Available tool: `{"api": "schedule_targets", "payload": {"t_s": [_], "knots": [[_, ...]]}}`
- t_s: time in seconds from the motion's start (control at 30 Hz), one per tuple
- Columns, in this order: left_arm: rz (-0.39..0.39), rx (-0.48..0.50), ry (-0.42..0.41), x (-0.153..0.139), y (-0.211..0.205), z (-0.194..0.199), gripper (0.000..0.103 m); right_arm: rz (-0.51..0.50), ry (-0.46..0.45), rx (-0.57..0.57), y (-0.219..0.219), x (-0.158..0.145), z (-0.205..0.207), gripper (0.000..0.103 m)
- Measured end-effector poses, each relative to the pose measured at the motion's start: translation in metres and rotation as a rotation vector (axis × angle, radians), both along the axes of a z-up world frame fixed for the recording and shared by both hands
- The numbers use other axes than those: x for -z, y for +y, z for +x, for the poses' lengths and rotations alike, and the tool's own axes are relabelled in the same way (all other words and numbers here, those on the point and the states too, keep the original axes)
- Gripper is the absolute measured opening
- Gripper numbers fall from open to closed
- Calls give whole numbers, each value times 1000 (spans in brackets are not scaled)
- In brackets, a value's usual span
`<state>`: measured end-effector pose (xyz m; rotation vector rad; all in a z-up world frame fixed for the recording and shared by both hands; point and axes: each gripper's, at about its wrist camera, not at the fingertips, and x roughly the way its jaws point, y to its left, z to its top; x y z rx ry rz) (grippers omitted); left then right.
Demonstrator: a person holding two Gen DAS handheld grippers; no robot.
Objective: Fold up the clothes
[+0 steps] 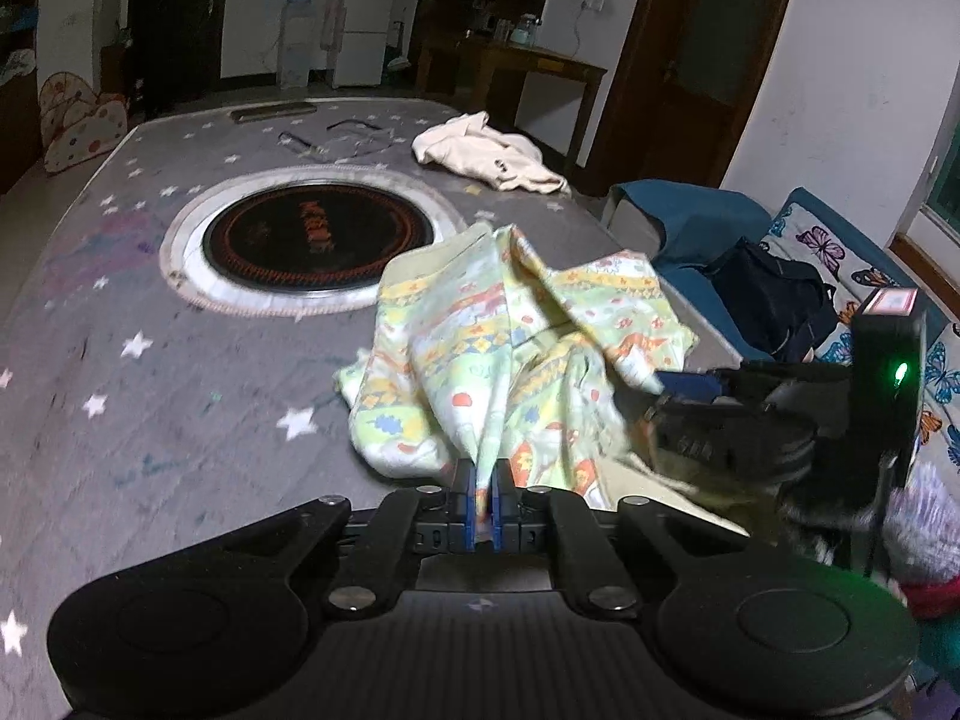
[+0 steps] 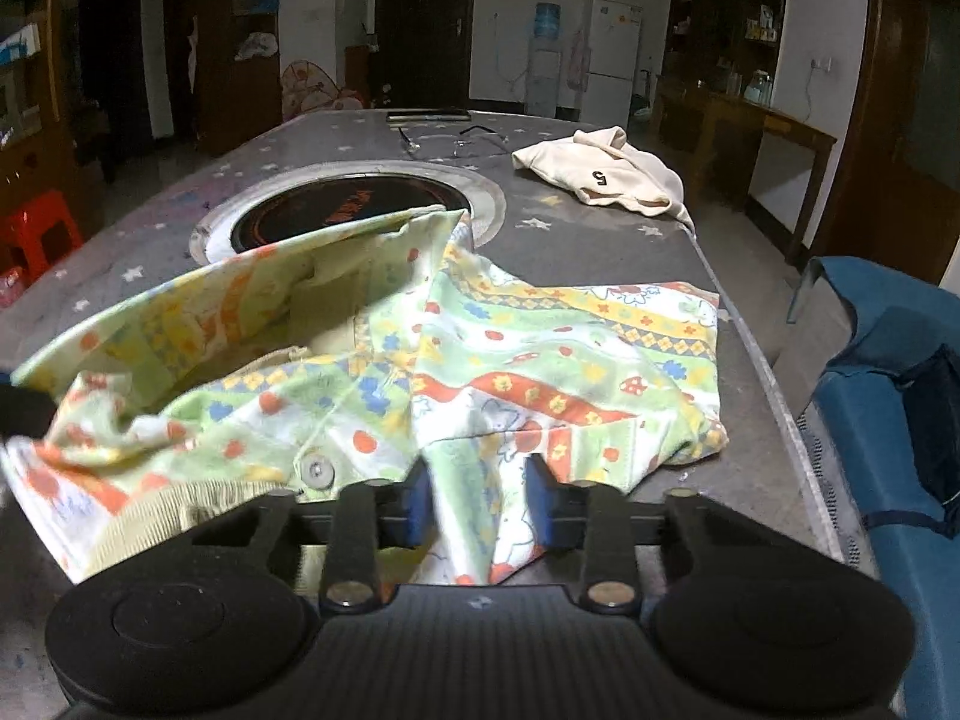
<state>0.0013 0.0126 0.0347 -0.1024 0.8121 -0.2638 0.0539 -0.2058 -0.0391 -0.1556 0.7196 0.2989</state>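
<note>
A grey star-patterned table (image 2: 576, 240) bears a patterned garment (image 2: 480, 372), cream garment (image 2: 606, 177) and round hotplate (image 1: 318, 243).

two garments, one patterned (image 2: 456, 360), one cream (image 2: 606, 177), one round burner (image 2: 342, 207), two tools

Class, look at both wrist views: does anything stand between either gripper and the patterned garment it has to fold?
Nothing visible does. The left gripper is shut on a fold of the patterned garment. The right gripper stands open with the cloth lying between its fingers. The cream garment lies apart, farther along the table.
</note>
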Motion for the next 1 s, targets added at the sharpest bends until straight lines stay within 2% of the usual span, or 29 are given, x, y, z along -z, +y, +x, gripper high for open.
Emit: {"api": "schedule_targets", "payload": {"t_s": [0.07, 0.1, 0.37, 0.47, 0.53, 0.57, 0.6, 0.7, 0.87, 0.9, 0.93, 1.0], "knots": [[1, -8, 11, 3, 5, -5, 5, 18, -6, 4, -4, -3, -4, 11], [3, -14, 16, 5, 8, -7, 5, 21, -10, 8, -5, -5, -5, 9], [12, -22, 35, 12, 16, -13, 8, 79, -41, 58, -29, -22, -29, 4], [25, -25, 13, 8, 12, -12, 17, 89, -51, 76, -39, -26, -42, 4], [37, -40, -7, 2, 10, -10, 38, 91, -54, 84, -45, -27, -52, 4], [41, -45, -18, 0, 9, -8, 42, 91, -54, 85, -48, -28, -56, 4], [46, -48, -29, -2, 8, -5, 50, 92, -53, 86, -51, -28, -61, 4], [67, -62, -40, -4, 4, 10, 56, 89, -50, 91, -58, -31, -73, 4], [97, -55, -11, 8, -3, 34, 54, 106, -44, 92, -69, -39, -91, 4], [99, -47, -4, 11, -4, 37, 47, 111, -44, 90, -71, -41, -94, 4], [101, -40, 4, 14, -5, 40, 30, 115, -44, 87, -72, -43, -97, 4], [92, -23, 25, 20, -6, 42, 14, 109, -40, 77, -73, -45, -102, 4]]}}
